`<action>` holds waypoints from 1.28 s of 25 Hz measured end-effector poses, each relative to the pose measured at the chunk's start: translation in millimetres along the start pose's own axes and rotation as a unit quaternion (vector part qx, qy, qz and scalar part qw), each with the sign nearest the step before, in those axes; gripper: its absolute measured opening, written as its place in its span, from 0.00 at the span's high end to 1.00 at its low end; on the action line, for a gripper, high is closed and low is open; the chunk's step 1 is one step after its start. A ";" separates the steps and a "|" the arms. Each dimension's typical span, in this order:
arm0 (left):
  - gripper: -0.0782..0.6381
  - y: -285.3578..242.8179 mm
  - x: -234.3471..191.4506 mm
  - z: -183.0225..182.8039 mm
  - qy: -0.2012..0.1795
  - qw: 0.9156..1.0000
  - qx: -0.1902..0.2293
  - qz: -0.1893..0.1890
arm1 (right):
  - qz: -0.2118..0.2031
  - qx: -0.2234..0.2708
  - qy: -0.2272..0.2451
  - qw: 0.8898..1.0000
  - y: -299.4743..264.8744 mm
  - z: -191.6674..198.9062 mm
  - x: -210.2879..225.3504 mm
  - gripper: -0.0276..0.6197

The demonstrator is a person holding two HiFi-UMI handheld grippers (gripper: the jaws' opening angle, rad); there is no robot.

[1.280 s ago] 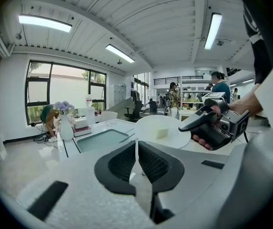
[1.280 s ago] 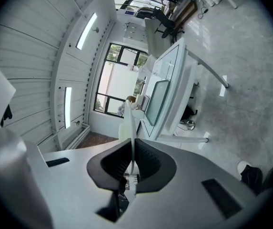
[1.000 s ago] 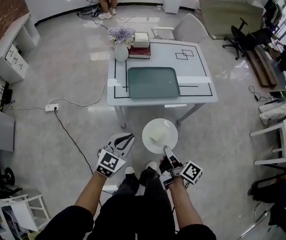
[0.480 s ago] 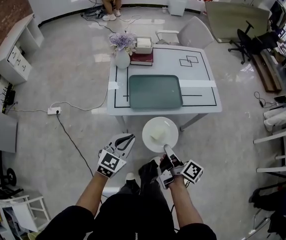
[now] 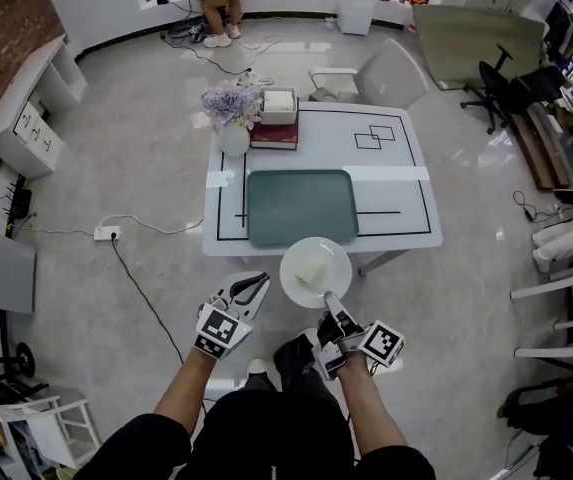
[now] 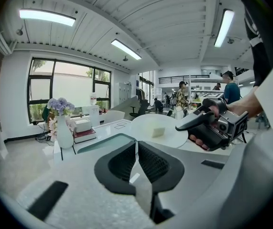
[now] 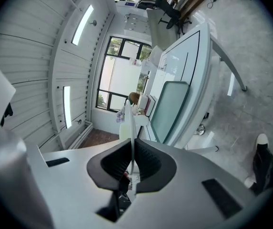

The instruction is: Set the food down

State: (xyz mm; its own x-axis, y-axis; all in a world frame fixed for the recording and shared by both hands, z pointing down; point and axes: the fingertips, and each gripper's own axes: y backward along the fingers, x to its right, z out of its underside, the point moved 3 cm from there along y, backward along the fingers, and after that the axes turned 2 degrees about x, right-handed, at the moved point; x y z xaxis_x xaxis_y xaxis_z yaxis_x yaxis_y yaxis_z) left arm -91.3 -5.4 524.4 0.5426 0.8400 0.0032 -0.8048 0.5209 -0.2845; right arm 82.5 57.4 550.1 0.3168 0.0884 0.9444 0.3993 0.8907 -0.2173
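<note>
A white plate carries a pale block of food. My right gripper is shut on the plate's near rim and holds it level above the front edge of the white table. In the right gripper view the plate shows edge-on, clamped between the jaws. My left gripper hangs to the left of the plate, shut on nothing, its pads together. From the left gripper view I see the plate and the food beside it.
A green tray lies on the table's near half. At the far left corner stand a vase of flowers, books and a white box. A chair stands behind the table. A power strip with cables lies on the floor.
Both grippers and the plate have moved forward to the table. The plate, over the floor before, now overlaps the table's front edge. Both grips are unchanged.
</note>
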 end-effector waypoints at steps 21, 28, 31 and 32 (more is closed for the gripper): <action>0.86 -99.1 -8.9 -31.8 -0.016 0.998 -0.046 -0.038 | -0.034 -0.038 -0.031 0.998 -32.7 -107.5 25.0 0.93; 0.86 -123.1 -25.0 -35.5 -0.012 0.998 -0.045 -0.039 | -0.022 -0.036 -0.037 0.998 -46.8 -124.4 39.0 0.93; 0.86 -130.7 -36.6 -29.7 -0.009 0.998 -0.046 -0.039 | -0.027 -0.040 -0.044 0.998 -66.3 -127.1 44.7 0.93; 0.86 -132.4 -42.4 -27.9 -0.007 0.998 -0.047 -0.041 | -0.031 -0.041 -0.048 0.998 -73.1 -127.2 44.6 0.93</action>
State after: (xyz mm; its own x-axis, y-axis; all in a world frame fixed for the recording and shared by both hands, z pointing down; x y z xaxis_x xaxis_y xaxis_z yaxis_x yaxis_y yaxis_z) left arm -1.0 -114.2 535.1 0.6009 0.7981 0.0437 -0.7316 0.5712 -0.3722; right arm 176.9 -60.6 576.7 0.2066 0.0810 0.9751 0.4849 0.8571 -0.1739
